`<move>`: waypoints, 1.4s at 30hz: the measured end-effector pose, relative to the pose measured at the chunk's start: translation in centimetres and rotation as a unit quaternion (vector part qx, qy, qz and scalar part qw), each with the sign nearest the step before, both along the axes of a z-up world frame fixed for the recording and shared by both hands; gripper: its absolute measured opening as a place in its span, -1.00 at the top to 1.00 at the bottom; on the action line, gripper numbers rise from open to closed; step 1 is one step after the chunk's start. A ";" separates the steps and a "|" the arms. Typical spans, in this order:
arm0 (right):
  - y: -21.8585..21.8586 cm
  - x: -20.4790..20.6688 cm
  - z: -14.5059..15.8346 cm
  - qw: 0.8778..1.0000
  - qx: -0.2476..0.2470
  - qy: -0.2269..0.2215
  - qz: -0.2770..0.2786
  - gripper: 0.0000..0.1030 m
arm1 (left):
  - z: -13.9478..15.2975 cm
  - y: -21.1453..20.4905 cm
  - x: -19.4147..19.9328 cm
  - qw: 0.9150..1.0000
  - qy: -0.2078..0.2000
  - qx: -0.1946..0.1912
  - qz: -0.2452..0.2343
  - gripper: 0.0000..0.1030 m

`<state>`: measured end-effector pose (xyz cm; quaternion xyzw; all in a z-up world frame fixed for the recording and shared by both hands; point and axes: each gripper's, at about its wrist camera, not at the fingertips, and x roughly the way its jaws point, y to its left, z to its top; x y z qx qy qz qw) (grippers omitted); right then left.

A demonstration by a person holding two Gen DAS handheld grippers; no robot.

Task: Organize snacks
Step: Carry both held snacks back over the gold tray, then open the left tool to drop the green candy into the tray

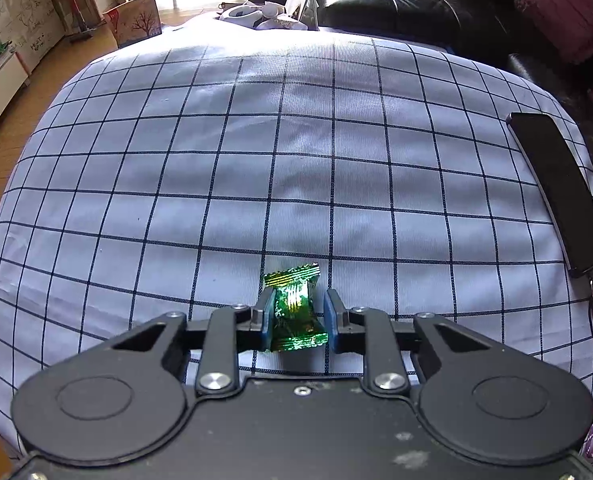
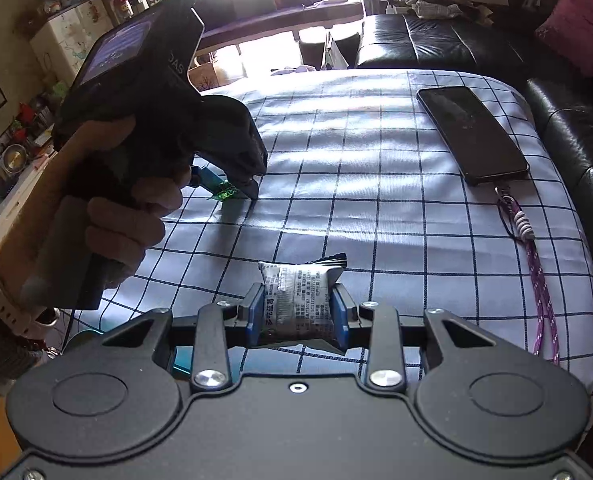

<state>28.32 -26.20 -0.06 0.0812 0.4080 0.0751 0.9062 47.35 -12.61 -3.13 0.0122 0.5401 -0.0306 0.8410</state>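
Over the checked tabletop (image 1: 336, 160) our left gripper (image 1: 298, 312) seems clamped on the green candy (image 1: 294, 308); right gripper (image 2: 296, 312) jaws squeeze the grey snack packet (image 2: 298, 300).

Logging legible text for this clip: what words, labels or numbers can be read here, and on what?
"DAS": partial white letters on the body of the left tool.
Grey snack packet in the right tool: printed Chinese text and numbers, too small and blurred to read.
Green candy wrapper: no readable text.
Phone: none.
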 end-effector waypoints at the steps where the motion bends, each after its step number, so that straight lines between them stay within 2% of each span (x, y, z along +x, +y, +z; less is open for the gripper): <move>1: 0.0 -0.2 0.1 1.000 0.000 0.000 -0.001 0.14 | 0.1 0.2 -0.1 1.000 0.003 -0.005 0.002 0.56; 11: -0.2 -2.3 1.3 1.000 0.000 -0.006 -0.011 0.14 | 3.3 2.1 -4.7 1.000 0.001 -0.024 -0.012 0.56; 20: 0.0 -6.0 3.2 1.000 0.008 -0.018 -0.016 0.15 | 7.7 3.9 -13.2 0.999 -0.016 -0.028 -0.042 0.56; 25: 0.2 -8.3 4.1 0.999 0.017 -0.028 -0.021 0.15 | 9.2 5.1 -18.1 0.997 -0.024 -0.030 -0.061 0.56; 32: 0.2 -11.3 4.8 0.998 0.026 -0.039 -0.040 0.15 | 9.6 7.1 -24.1 0.996 -0.029 -0.029 -0.074 0.56; 42: 0.5 -14.7 4.7 0.997 -0.010 -0.051 -0.065 0.15 | 8.5 8.5 -30.0 0.996 -0.039 -0.026 -0.074 0.55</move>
